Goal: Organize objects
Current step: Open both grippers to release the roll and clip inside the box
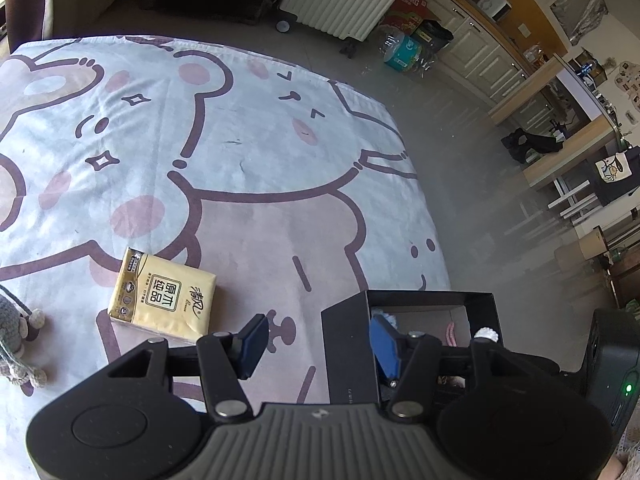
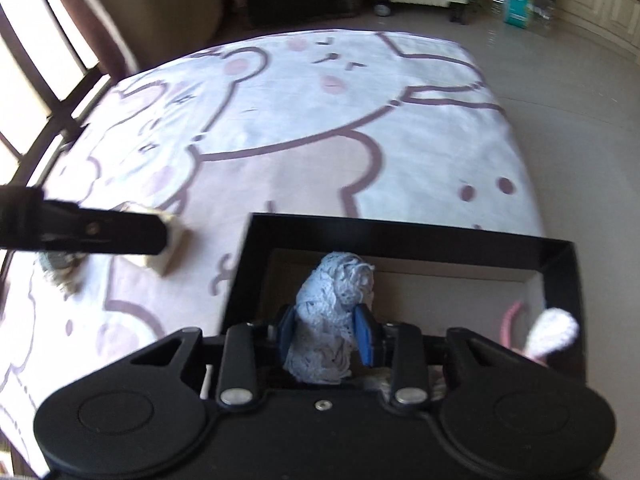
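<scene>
Knitted pale-blue yarn toy [image 2: 332,320], upright, pinched by right hand-held gripper [image 2: 329,336] over black open-topped box [image 2: 408,236]; left hand-held gripper [image 1: 320,344], half-open and empty, straddles the box's left wall.

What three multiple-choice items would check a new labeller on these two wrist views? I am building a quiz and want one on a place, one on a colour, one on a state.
1. Where does the tissue pack lie?
A. inside the black box
B. on the cartoon-print sheet
C. on the floor

2. What colour are the pads of the claws?
A. blue
B. red
C. yellow

3. How is the right claw?
A. wide open and empty
B. shut on the pale knitted toy
C. shut on the tissue pack

Key: 1 B, the pack rests on the sheet, left of the black box. 2 A, blue pads show in both views. 3 B, its pads press the pale knitted toy from both sides over the box.
</scene>
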Motion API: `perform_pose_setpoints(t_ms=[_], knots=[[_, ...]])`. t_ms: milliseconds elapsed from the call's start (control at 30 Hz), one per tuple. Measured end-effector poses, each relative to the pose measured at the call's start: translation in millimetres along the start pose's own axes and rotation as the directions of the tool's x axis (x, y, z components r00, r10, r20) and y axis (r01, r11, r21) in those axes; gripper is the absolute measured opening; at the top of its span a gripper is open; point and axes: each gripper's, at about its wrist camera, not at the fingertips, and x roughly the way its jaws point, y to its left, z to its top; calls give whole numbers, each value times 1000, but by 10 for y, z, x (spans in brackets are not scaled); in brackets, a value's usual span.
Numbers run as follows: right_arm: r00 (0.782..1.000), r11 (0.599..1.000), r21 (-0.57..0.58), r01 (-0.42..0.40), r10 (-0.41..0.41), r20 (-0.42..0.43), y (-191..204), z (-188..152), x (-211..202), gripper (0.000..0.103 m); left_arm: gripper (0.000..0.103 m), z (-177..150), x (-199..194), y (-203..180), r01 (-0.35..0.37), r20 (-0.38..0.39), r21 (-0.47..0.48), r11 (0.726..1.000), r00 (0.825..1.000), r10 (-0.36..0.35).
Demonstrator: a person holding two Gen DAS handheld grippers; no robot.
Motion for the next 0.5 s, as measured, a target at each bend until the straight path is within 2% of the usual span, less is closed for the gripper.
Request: perform_pose_setpoints(t_ms=[67, 167, 233, 300, 400, 500], knots=[[1000, 999, -30, -31, 30, -7, 79, 5, 20, 34, 57, 3, -4, 9, 0, 0, -1, 1000, 1000, 0], [1000, 999, -15, -28, 28, -15, 96, -3, 30, 36, 57, 3, -5, 10, 0, -1, 0, 1000, 1000, 0], [1000, 999, 48, -23, 23, -11, 30, -11, 17, 46, 57, 2, -8, 16, 1, -3, 3, 1000, 1000, -1], [1000, 994, 103, -20, 20, 3, -35, -15, -25, 51, 57, -4, -14, 7, -1, -4, 8, 1000, 1000, 1], [999, 983, 183, -29, 25, 24, -122, -27, -115, 53, 57, -18, -28, -33, -12, -5, 26, 1000, 1000, 12], [999, 966, 259, -2, -8, 35, -190, -40, -225, 56, 57, -35, -52, -104, -38, -3, 71, 997, 999, 39]])
